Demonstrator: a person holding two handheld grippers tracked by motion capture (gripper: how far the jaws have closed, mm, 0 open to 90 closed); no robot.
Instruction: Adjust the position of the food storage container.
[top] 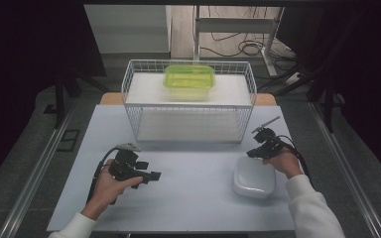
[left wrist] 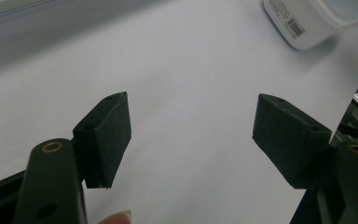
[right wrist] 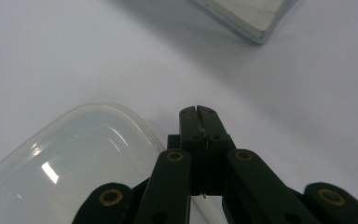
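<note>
A white translucent container [top: 253, 177] lies upside down on the table's right front; it is also at the upper right in the left gripper view [left wrist: 318, 19] and at the lower left in the right gripper view [right wrist: 70, 163]. My right gripper [top: 252, 152] hovers just above the container's far left corner, jaws pressed together with nothing between them [right wrist: 199, 112]. My left gripper [top: 155, 175] sits at the left front, pointing right toward the container, jaws wide apart and empty [left wrist: 191, 135]. A green lidded box [top: 189, 78] rests on top of the wire basket [top: 138, 106].
The wire basket stands at the table's back centre, with a white board inside. The light table surface [top: 193, 198] spreads between the two grippers. Metal rails run along both sides of the table, and cables lie on the floor beyond.
</note>
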